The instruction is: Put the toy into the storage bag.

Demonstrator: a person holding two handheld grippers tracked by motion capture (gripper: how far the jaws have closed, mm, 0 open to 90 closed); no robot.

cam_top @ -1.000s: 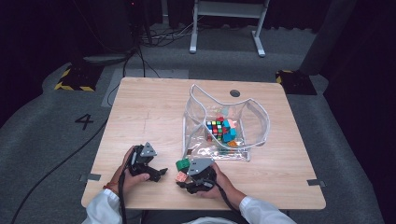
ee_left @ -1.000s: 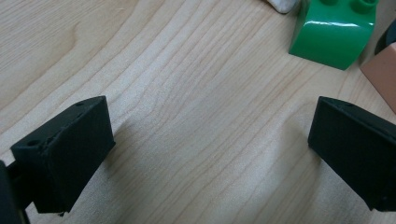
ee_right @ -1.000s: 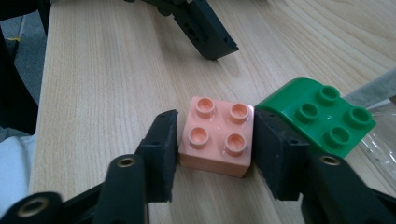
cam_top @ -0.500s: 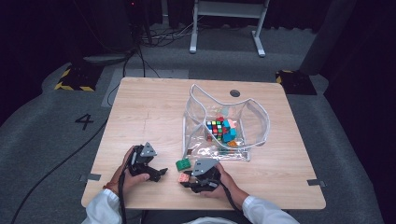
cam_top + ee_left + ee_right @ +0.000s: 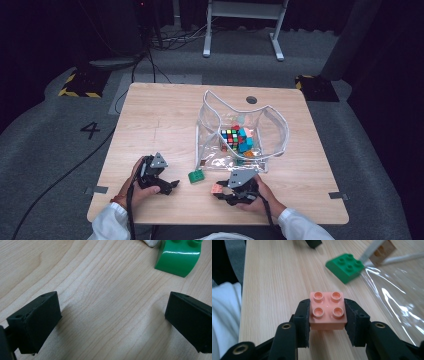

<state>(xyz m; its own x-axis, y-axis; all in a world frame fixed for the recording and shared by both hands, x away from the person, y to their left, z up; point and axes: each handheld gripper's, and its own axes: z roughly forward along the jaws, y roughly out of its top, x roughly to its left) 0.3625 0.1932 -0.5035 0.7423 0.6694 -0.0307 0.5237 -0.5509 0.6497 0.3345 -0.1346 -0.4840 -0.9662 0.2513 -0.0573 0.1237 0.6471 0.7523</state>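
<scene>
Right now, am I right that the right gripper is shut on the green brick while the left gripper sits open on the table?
Not quite: the right gripper is shut on the peach brick, not the green one, as the right gripper view shows. The green brick lies loose on the table by the clear bag. The left gripper is indeed open.
</scene>
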